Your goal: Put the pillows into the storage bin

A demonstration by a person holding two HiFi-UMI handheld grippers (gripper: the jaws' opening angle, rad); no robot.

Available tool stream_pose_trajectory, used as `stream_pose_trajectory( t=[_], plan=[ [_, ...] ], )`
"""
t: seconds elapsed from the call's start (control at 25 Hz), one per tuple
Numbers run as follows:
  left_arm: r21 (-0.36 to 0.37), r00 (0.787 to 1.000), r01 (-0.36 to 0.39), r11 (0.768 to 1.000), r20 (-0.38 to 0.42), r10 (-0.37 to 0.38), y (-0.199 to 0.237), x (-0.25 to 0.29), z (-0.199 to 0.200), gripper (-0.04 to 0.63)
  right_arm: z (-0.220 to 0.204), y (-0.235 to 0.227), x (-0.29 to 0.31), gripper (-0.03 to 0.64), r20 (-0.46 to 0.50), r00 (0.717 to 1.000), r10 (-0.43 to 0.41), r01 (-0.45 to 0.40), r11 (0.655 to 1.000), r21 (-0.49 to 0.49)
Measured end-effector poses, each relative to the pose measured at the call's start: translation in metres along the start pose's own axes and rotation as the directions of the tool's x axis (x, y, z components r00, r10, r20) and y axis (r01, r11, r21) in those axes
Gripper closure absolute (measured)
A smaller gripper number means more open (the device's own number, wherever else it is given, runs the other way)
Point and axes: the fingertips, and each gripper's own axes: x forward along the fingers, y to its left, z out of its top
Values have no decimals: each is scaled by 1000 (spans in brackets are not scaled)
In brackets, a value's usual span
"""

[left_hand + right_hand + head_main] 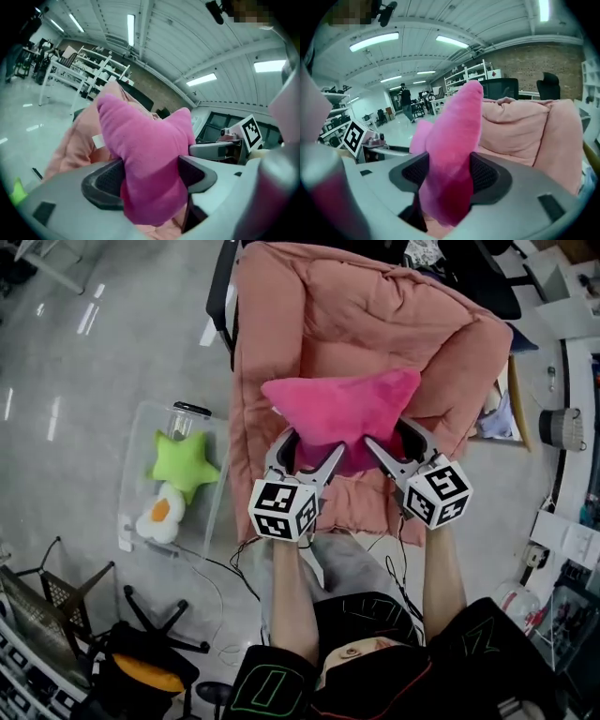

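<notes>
Head view: left gripper [311, 452] and right gripper [394, 439], nearest me, both clamp near edge of pink pillow [342, 407] over chair [375, 315] seat. Storage bin [137, 432] on floor, left; green star pillow [183, 463] and egg pillow [161, 514] inside.

Left gripper view: pads [110, 180] bite deep into bunched lobe. Looks firm.

Right gripper view: pads [485, 176] pinch thinner fold. Risk: stuffing squeezes out on swing left and pillow drops short of bin, or snags chair arm.
</notes>
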Motion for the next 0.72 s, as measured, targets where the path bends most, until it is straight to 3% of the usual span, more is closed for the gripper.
stream_pose_trajectory(
  t=[0.2, 0.36, 0.72],
  plan=[
    [50, 995, -59, 997, 82, 55, 2, -65, 45, 238, 45, 57, -8, 336, 62, 996, 64, -63, 998, -9],
    [62, 980, -132, 989, 161, 121, 23, -126, 75, 238, 78, 115, 5, 336, 91, 985, 148, -142, 988, -61],
    [1, 902, -356, 935, 260, 343, 107, -275, 82, 235, 95, 273, 69, 334, 58, 922, 384, -372, 916, -147]
  ],
)
